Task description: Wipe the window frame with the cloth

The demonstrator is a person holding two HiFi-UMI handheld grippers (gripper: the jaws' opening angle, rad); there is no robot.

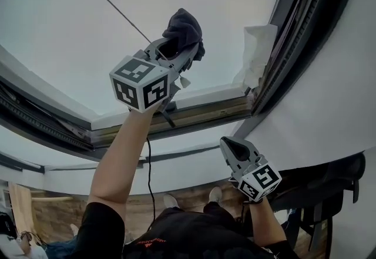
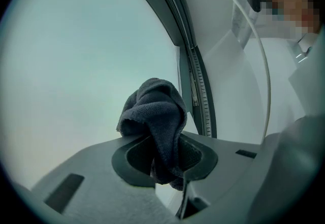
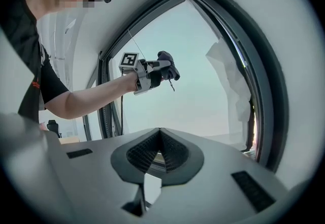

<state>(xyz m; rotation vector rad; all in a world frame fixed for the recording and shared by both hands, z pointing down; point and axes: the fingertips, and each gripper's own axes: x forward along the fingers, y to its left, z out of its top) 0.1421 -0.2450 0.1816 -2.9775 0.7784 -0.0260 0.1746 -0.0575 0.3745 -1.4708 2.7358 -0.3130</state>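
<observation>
Upper centre: left grey two-jaw gripper [image 1: 175,47] clamped on bunched dark grey terry cloth [image 1: 184,27], left of dark window frame [image 1: 296,23]; lower right: right grey gripper [image 1: 229,145], jaws together, empty

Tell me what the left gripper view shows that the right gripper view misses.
Only left gripper view: the cloth up close, pinched in the left gripper, and a ribbed track along the window frame. Only right gripper view: the right gripper, fingers together and empty, the left gripper's marker cube, and the white sheet hanging at the frame's right side. Both: cloth, frame and glass pane.
</observation>
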